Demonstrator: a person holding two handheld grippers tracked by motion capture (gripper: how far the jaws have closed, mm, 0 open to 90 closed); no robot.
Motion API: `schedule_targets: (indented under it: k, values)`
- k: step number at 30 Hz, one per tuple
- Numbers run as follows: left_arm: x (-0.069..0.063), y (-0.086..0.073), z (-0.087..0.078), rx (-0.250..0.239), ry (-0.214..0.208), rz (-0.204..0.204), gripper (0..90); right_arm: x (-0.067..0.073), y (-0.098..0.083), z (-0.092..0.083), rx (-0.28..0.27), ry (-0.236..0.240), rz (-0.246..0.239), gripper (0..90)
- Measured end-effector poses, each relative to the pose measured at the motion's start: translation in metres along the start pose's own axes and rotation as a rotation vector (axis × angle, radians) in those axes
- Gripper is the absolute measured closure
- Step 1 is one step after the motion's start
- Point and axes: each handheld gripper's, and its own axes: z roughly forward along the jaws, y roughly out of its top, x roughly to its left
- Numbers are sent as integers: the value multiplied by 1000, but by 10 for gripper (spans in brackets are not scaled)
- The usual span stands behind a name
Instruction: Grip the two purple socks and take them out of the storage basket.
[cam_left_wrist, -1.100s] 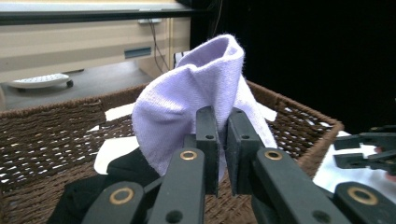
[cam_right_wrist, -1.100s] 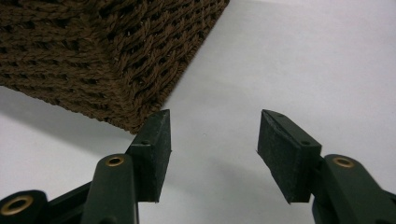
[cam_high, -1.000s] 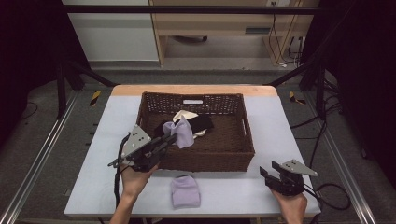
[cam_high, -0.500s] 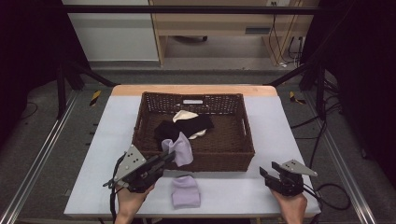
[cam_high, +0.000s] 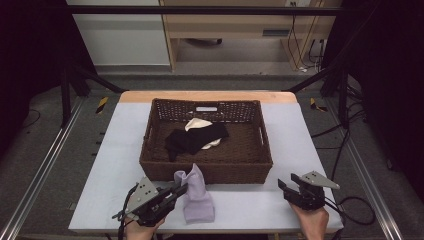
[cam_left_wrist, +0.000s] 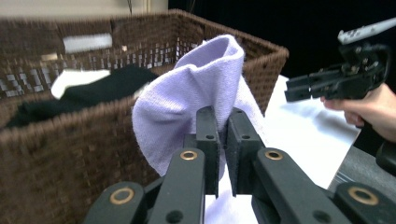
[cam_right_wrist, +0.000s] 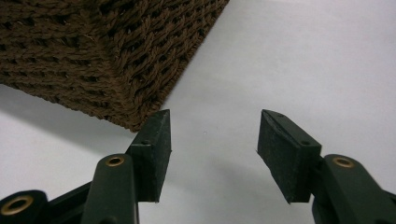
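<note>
1. The left gripper (cam_high: 181, 191) pinches a lavender cloth (cam_high: 192, 186) between its two black jaws, which press nearly together on a fold of the fabric; the left gripper view shows the cloth (cam_left_wrist: 196, 88) bunched and rising above the jaw tips.
2. The held cloth hangs at the near left of the table, just in front of the basket's near wall, its lower end draped onto a second lavender cloth (cam_high: 199, 210) that lies flat on the table's near edge.
3. The right gripper (cam_high: 286, 186) sits at the near right of the table, held in a hand (cam_high: 311, 220); its own view shows the jaws standing spread with nothing between them, over bare white table (cam_right_wrist: 289, 60).
4. The brown wicker basket (cam_high: 150, 150) stands mid-table, its near right corner (cam_right_wrist: 116, 56) close to the right gripper.
5. Inside the basket lie a black garment (cam_high: 192, 140) and, under its far side, a cream cloth (cam_high: 197, 124).
6. Beyond the table's far edge, the floor and a wooden bench (cam_high: 240, 25) are seen.
</note>
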Motion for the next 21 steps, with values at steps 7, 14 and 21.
schedule_targets:
  k: [7,14,21]
  values:
    - [3,-23,11,90,7,-35,836,0,0,0,3,0,1,445]
    - [8,-37,26,167,12,-58,827,0,0,0,6,1,1,441]
    - [10,-37,25,170,62,-56,585,1,-1,1,9,0,-4,431]
